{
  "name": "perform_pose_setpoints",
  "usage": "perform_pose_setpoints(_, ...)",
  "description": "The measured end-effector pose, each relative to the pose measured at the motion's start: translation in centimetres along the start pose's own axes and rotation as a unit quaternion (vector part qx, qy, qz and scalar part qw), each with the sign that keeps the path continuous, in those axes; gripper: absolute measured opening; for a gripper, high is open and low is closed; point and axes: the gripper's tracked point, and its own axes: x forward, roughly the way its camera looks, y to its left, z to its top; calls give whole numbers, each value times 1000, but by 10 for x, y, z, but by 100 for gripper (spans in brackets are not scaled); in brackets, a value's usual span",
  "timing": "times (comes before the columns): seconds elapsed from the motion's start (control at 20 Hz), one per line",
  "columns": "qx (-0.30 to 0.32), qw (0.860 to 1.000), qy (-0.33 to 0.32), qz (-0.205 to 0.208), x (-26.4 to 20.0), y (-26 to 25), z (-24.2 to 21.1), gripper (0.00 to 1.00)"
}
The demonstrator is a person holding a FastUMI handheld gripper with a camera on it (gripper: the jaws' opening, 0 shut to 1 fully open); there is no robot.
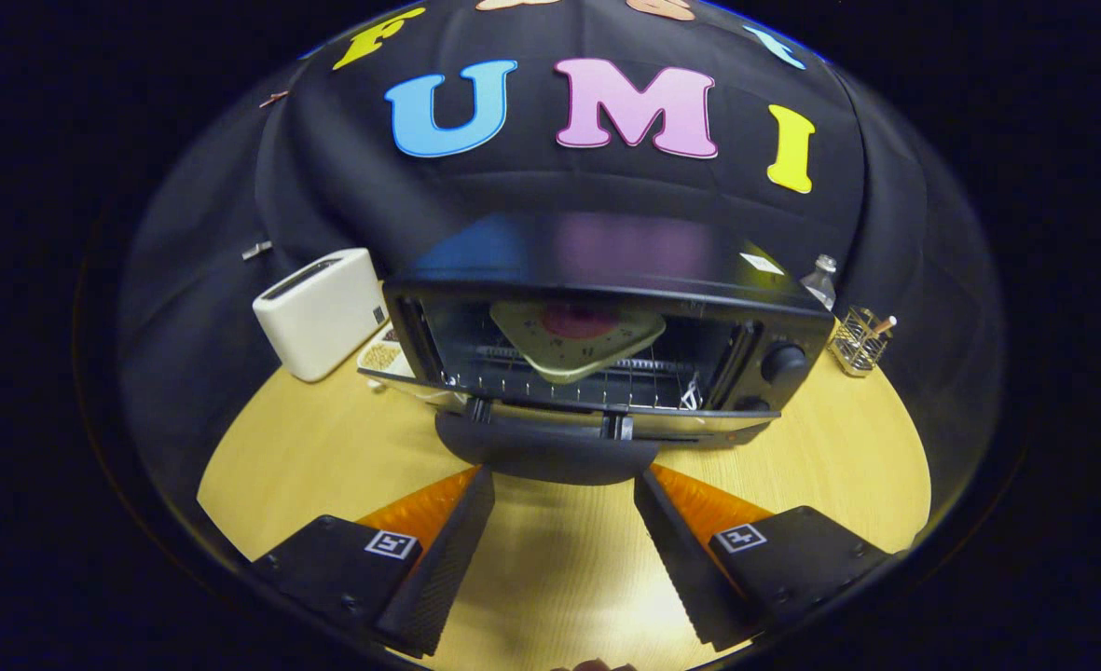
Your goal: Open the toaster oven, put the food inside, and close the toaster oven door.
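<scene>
Jaws apart, empty; toaster oven [606, 308] crosswise, door [550, 447] down.

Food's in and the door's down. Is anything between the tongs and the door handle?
Nothing visible. The open tongs sit just short of the handle, bare table between the fingers. The plate lies inside the oven, on the rack.

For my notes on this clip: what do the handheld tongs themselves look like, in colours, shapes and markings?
The tongs have two wedge-shaped fingers with black, finely ribbed inner pads and orange outer sides. Each finger sits on a blocky black base with small screws, topped by a square black-and-white fiducial tag. No cables or sleeve are visible.
</scene>
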Motion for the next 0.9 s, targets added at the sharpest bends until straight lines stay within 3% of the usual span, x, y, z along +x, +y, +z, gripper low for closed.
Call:
perform_pose_setpoints(0.3,-7,998,-54,9,-20,-10,37,99)
perform_pose_setpoints(0.6,-17,991,-131,7,-84,-35,71,99)
perform_pose_setpoints(0.9,-8,976,-215,-21,-152,-66,116,99)
